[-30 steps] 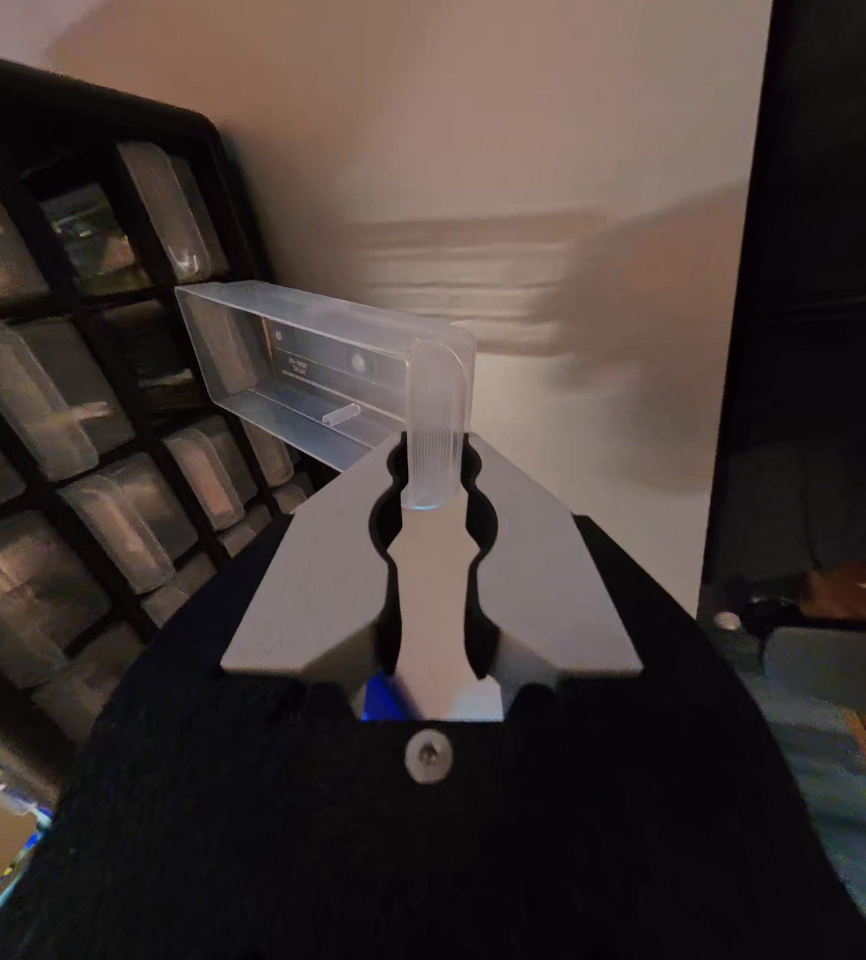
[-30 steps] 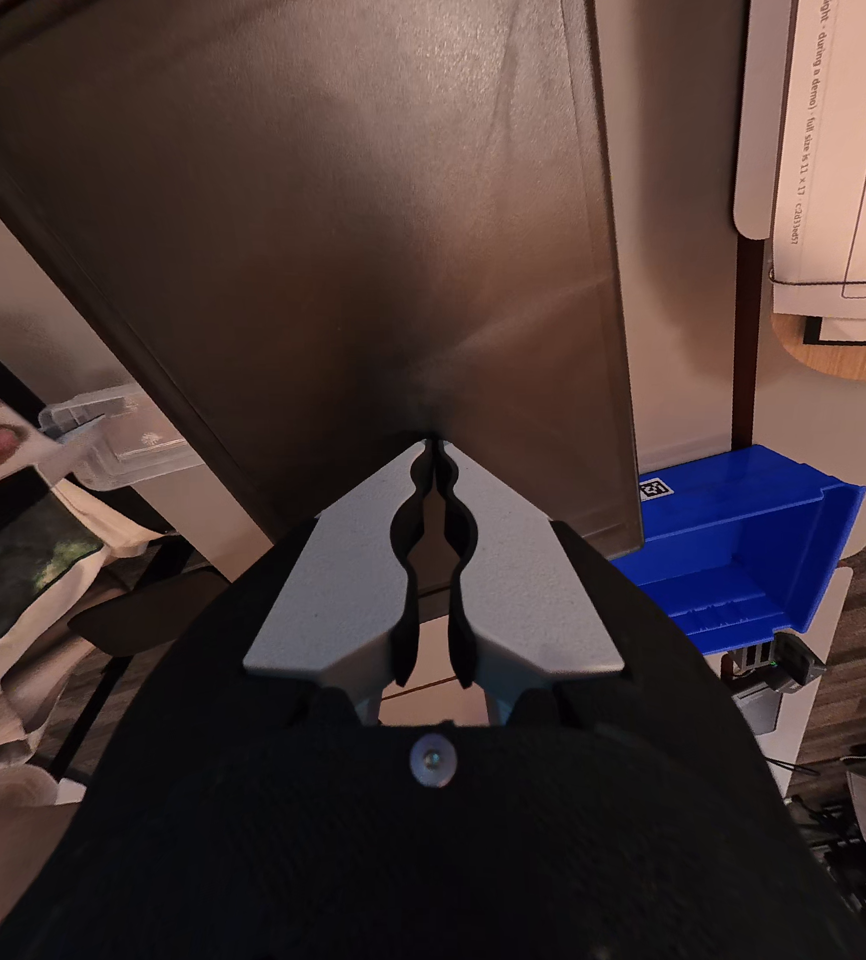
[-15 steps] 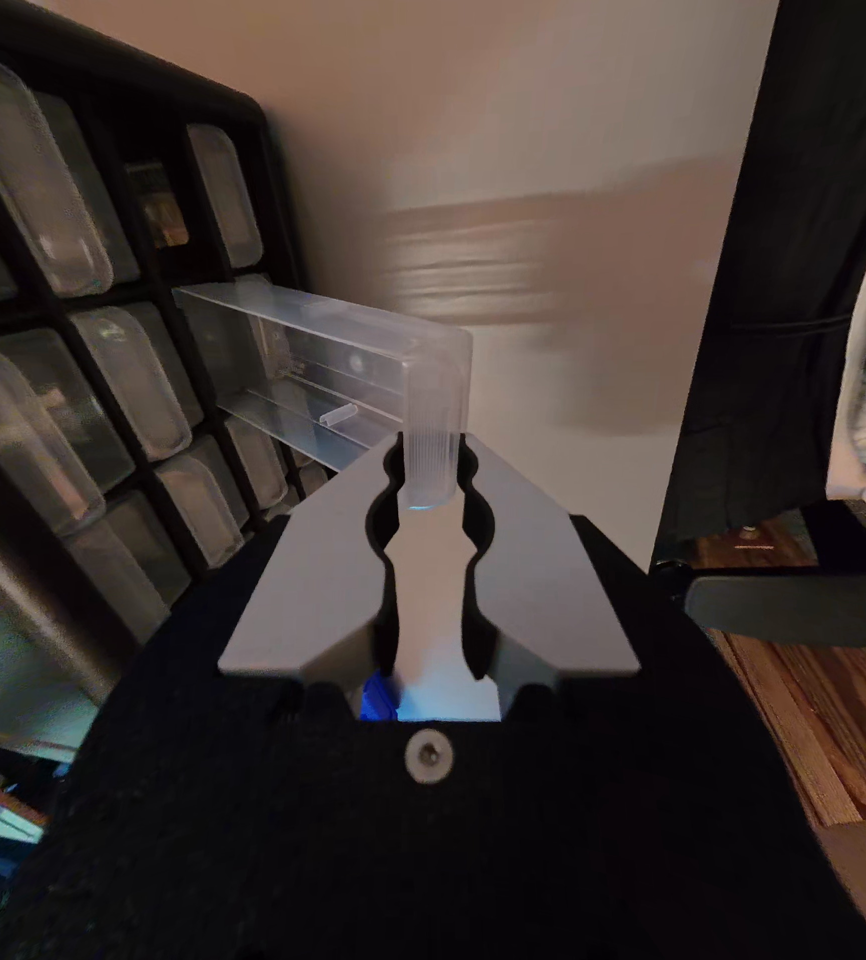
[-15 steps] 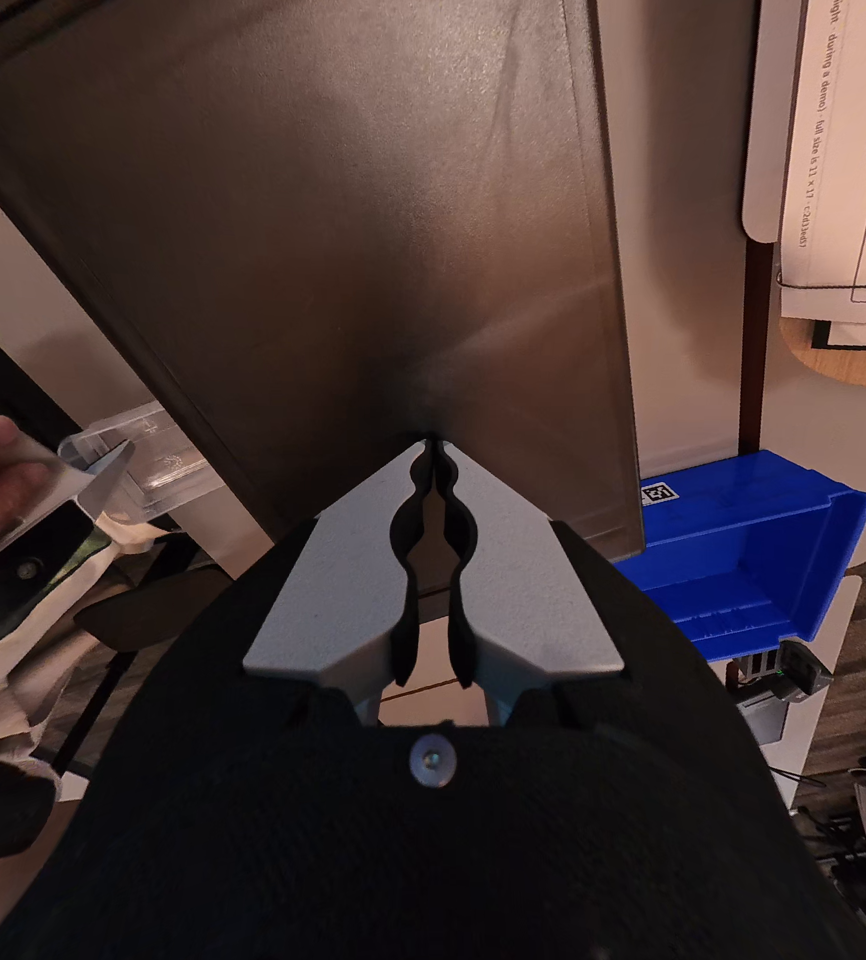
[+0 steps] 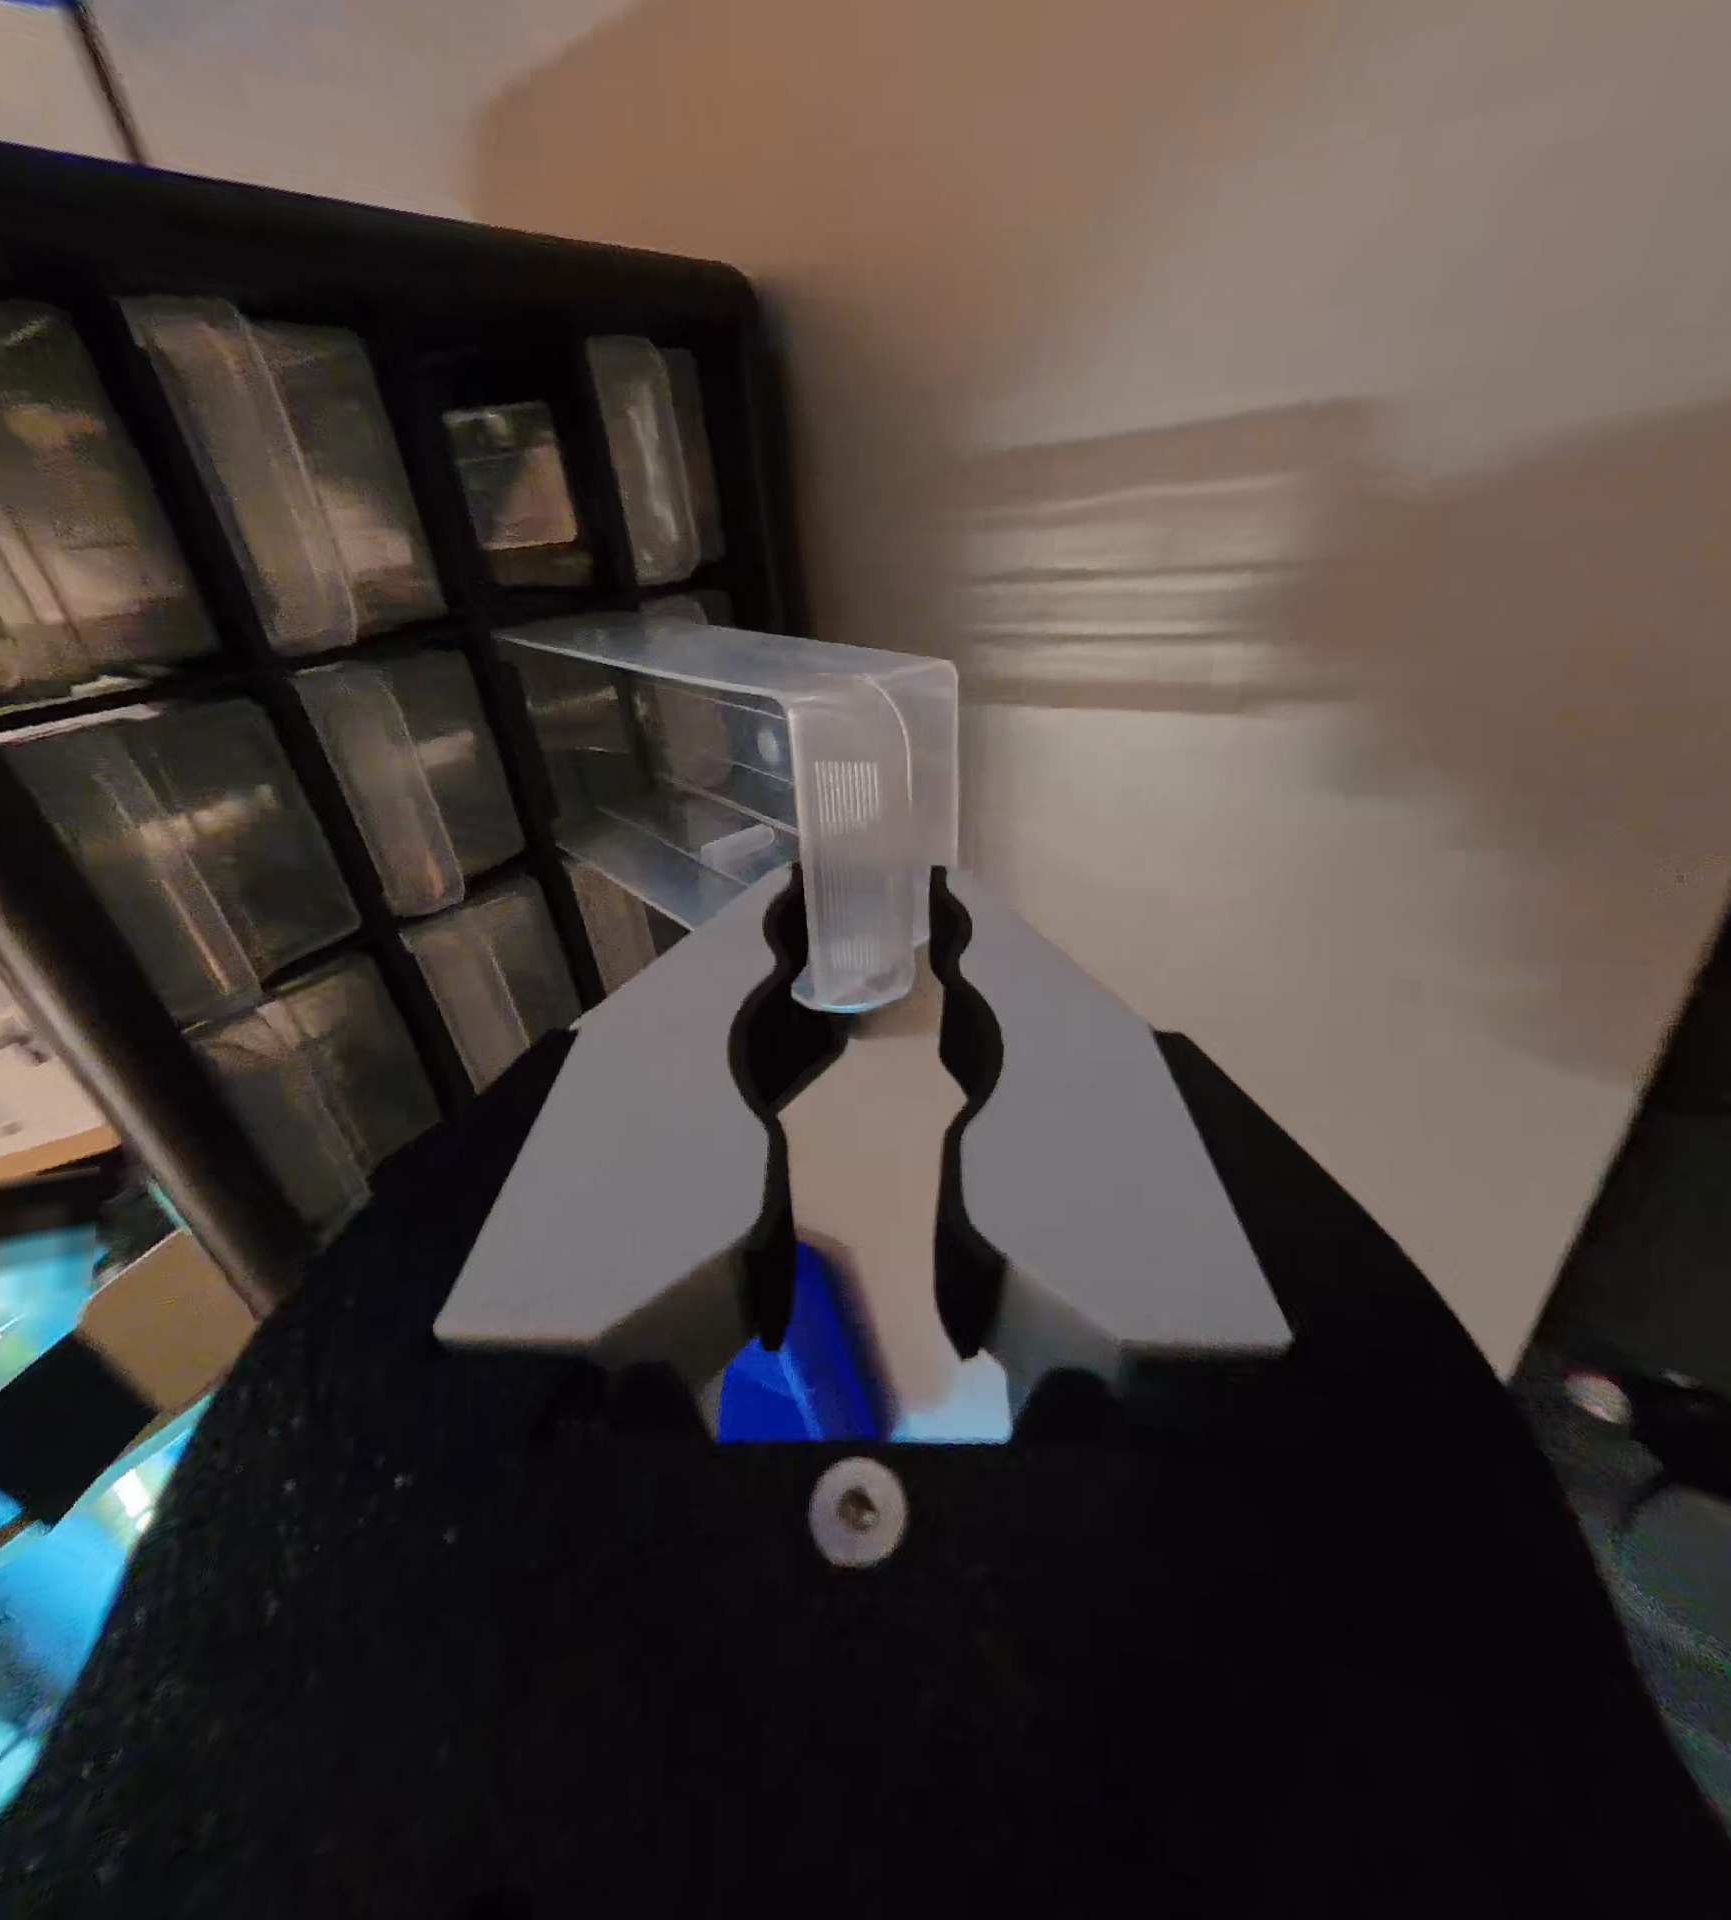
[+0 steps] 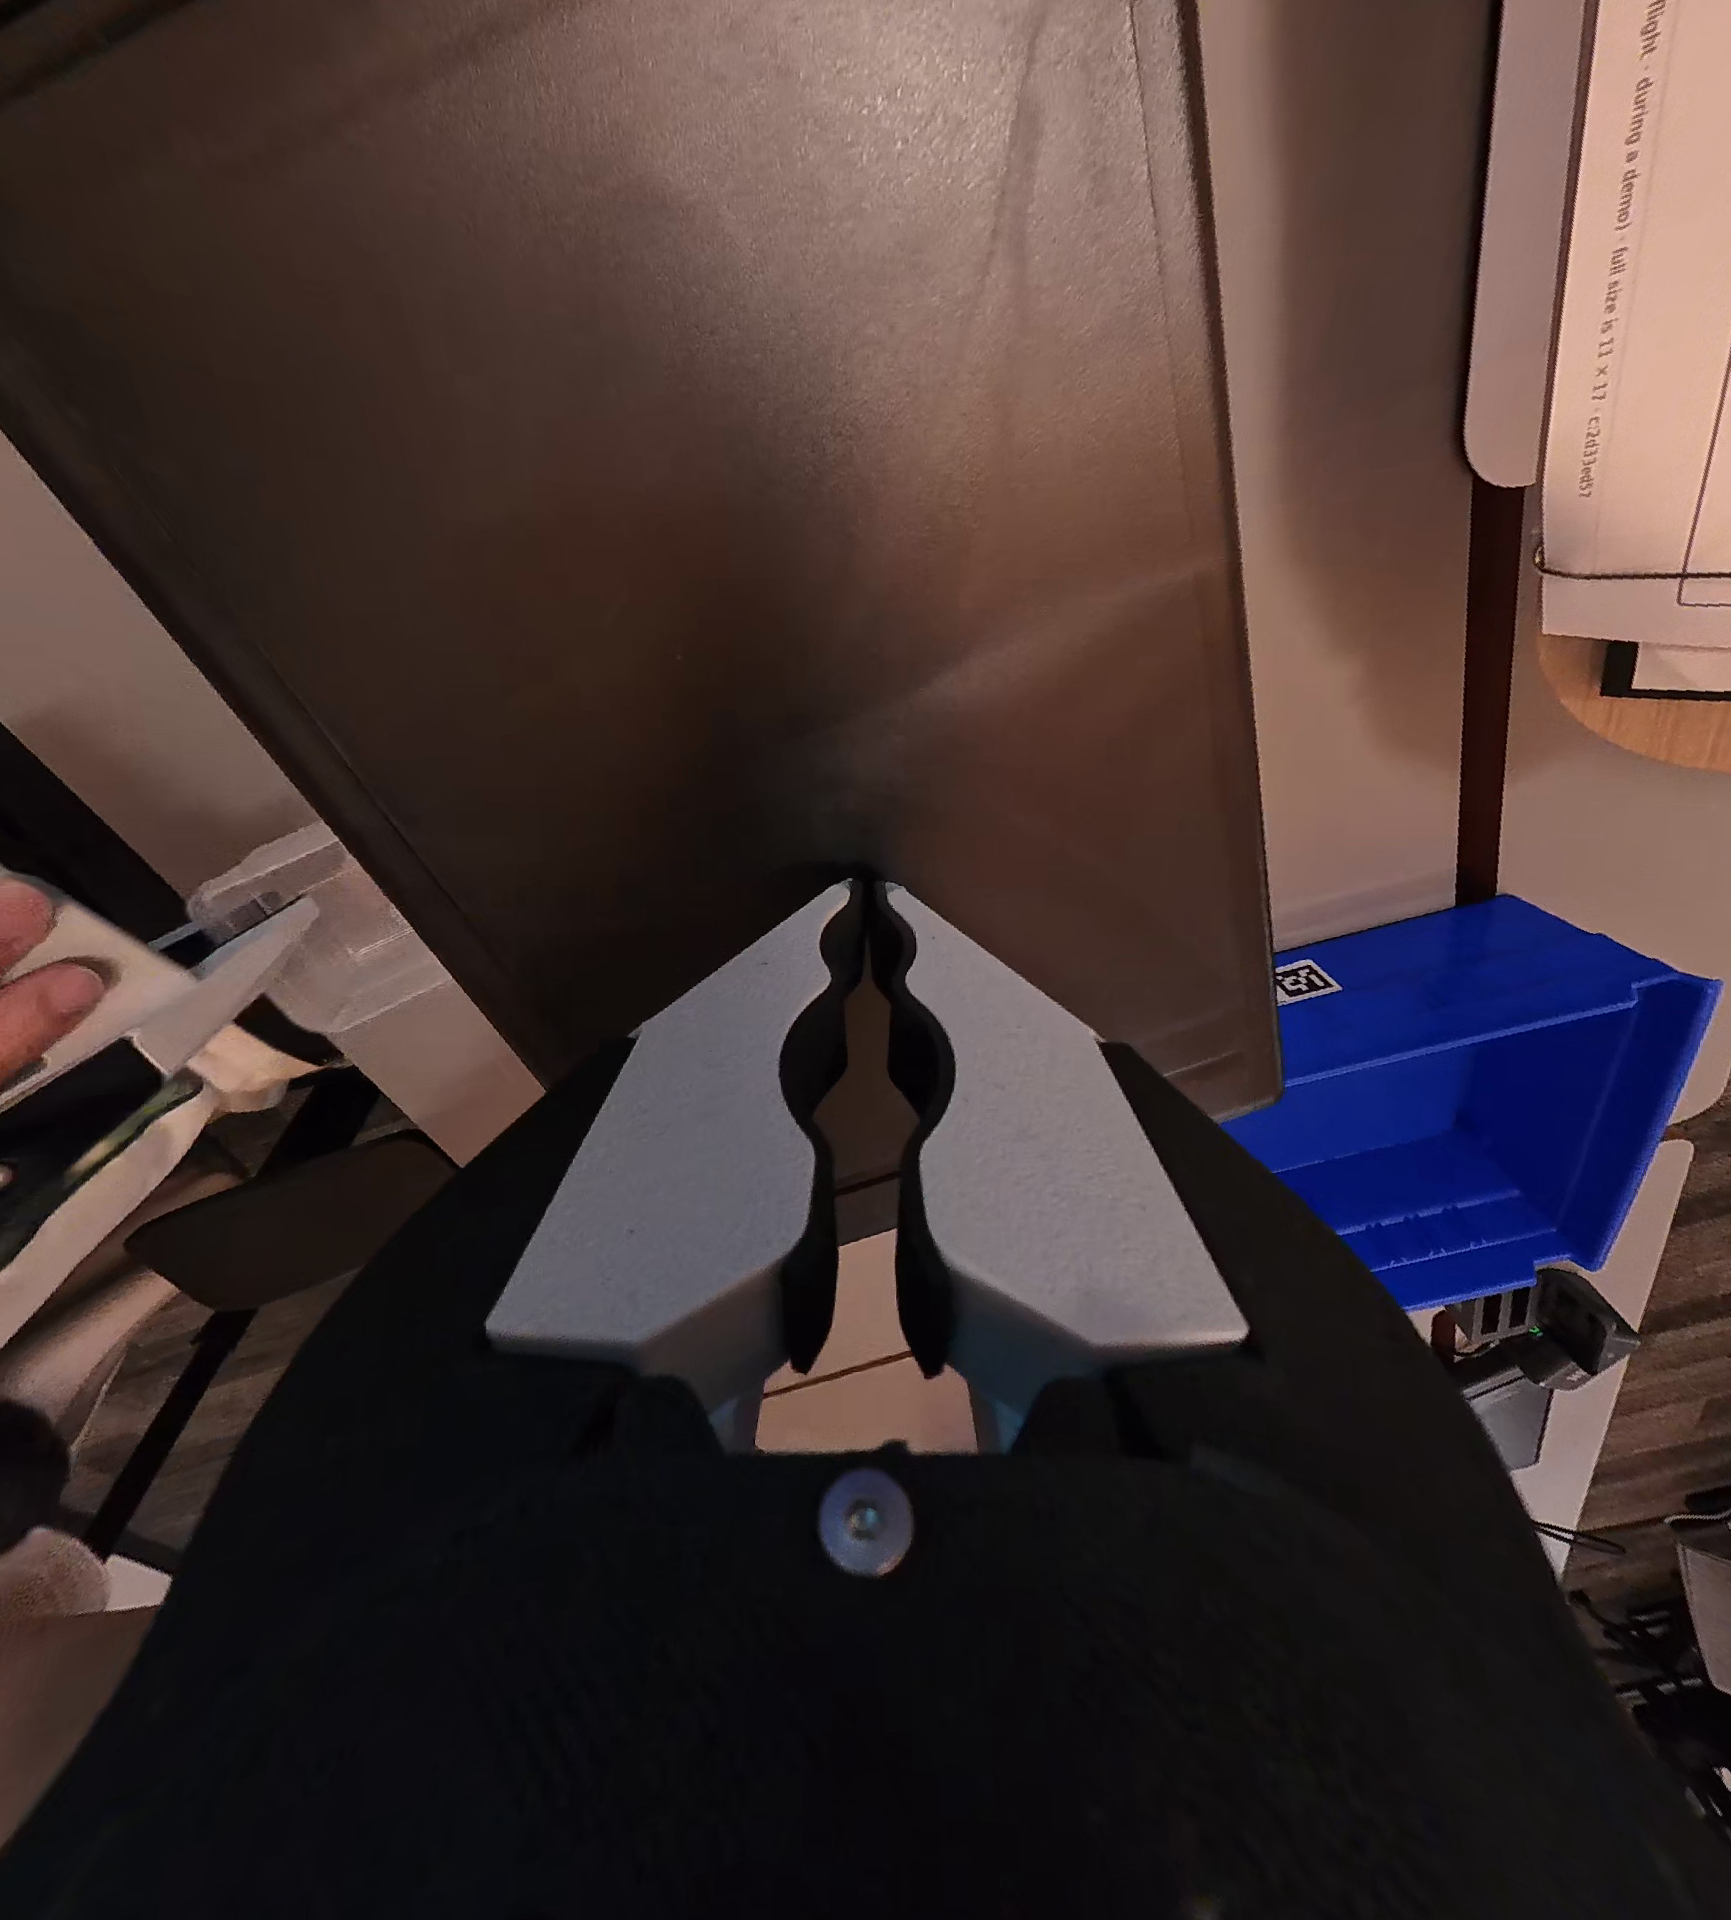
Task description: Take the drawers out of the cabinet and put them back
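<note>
The clear drawer (image 5: 736,748) sits with its rear end at a slot in the right column of the black cabinet (image 5: 341,270), most of its length projecting out. The left claw (image 5: 861,904) clamps the drawer's front pull tab. The right claw (image 6: 863,920), fingertips together and holding nothing, presses against the cabinet's dark side panel (image 6: 632,468). A blue bin (image 6: 1484,1122) lies beside it.

Blue bin (image 6: 1463,1122) below posted paper sheets (image 6: 1692,291).
</note>
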Demonstrator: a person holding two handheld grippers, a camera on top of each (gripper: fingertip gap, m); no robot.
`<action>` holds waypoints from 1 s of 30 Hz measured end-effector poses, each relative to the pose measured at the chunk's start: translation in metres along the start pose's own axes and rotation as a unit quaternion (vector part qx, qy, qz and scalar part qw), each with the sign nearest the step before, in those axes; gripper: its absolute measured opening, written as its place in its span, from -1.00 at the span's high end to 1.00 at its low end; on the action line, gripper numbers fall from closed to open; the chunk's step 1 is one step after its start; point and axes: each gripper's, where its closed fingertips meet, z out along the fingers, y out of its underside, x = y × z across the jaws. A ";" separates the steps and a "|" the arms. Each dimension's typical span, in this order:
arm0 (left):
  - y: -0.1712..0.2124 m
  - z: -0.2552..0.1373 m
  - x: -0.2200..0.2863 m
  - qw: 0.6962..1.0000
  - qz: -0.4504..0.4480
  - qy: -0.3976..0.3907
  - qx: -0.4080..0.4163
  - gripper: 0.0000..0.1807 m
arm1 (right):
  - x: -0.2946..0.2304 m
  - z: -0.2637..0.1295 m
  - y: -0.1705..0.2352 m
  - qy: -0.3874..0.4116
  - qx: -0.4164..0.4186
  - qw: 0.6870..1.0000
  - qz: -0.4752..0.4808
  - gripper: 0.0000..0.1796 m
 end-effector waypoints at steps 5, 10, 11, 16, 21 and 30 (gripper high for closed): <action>0.006 0.019 -0.002 0.981 -0.003 -0.195 0.005 0.73 | 0.000 0.000 0.000 0.004 0.001 1.000 -0.001 1.00; 0.007 0.027 -0.016 0.935 0.000 -0.351 0.043 0.74 | 0.000 0.000 0.000 0.009 -0.010 1.000 -0.003 1.00; 0.007 0.027 -0.021 0.925 -0.001 -0.375 0.053 0.79 | 0.000 0.000 0.000 0.012 -0.013 1.000 -0.004 1.00; 0.003 0.035 -0.033 0.880 0.023 -0.468 0.073 0.83 | 0.000 0.000 0.000 0.015 -0.017 1.000 -0.003 1.00; 0.003 0.047 -0.047 0.850 0.034 -0.522 0.065 0.83 | 0.000 0.000 0.000 0.007 -0.011 1.000 0.002 1.00; 0.008 0.071 -0.087 0.841 0.040 -0.538 0.043 0.84 | 0.000 0.000 0.000 0.006 -0.007 1.000 0.008 1.00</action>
